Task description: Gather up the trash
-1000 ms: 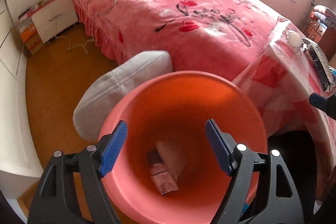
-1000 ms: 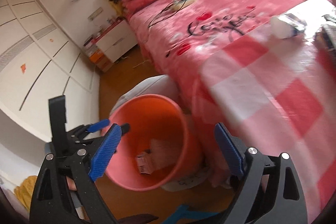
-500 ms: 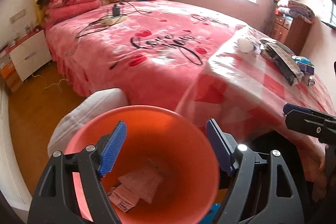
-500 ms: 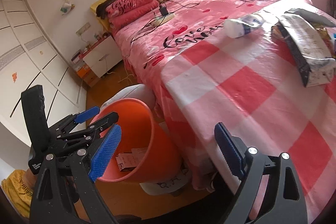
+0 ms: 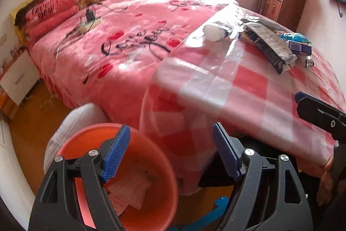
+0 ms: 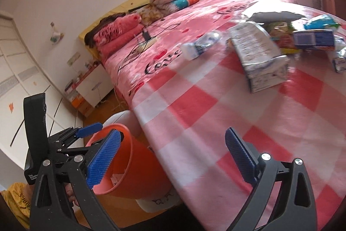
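My left gripper spread empty, right gripper jaws just widened, empty, crinkled foil bag lying centre-right, long axis toward upper left, smooth round orange bin lower left.

I see an orange bin upright on the floor beside the checked table, papers inside. On the table lie a plastic bottle, a crumpled bag and other wrappers.

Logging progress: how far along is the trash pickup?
Early. Done: some paper wrappers lie in the round orange plastic bin. In hand: nothing; left gripper and right gripper are both open and empty. Left: the crushed clear plastic bottle, the flattened white carton and other packets remain on the pink checked tablecloth.
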Action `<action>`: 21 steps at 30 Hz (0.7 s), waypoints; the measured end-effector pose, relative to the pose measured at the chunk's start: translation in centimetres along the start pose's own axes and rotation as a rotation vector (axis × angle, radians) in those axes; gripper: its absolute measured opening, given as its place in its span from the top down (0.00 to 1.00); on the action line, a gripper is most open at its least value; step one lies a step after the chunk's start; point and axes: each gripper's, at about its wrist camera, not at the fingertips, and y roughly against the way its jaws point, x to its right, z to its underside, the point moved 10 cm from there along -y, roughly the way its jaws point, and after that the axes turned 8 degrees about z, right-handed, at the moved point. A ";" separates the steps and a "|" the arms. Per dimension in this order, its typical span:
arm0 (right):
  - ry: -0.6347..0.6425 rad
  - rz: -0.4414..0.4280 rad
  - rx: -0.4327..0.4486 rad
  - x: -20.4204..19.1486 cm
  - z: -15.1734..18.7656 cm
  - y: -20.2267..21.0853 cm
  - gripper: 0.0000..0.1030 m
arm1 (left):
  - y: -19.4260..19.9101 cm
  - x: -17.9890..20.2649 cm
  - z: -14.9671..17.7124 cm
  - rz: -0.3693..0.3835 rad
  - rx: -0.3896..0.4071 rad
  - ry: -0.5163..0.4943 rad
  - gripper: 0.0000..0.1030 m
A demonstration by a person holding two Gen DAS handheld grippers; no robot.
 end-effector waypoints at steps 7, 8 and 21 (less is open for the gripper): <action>-0.049 0.008 0.068 3.1 -1.5 2.0 0.07 | -0.4 4.2 -4.6 0.028 0.033 -0.069 0.24; -0.059 0.011 0.083 3.6 -1.7 2.4 0.07 | -0.6 5.3 -5.5 0.038 0.033 -0.081 0.24; -0.212 0.019 0.147 10.5 -3.3 5.0 0.07 | -5.9 16.2 -16.2 0.199 0.013 -0.198 0.24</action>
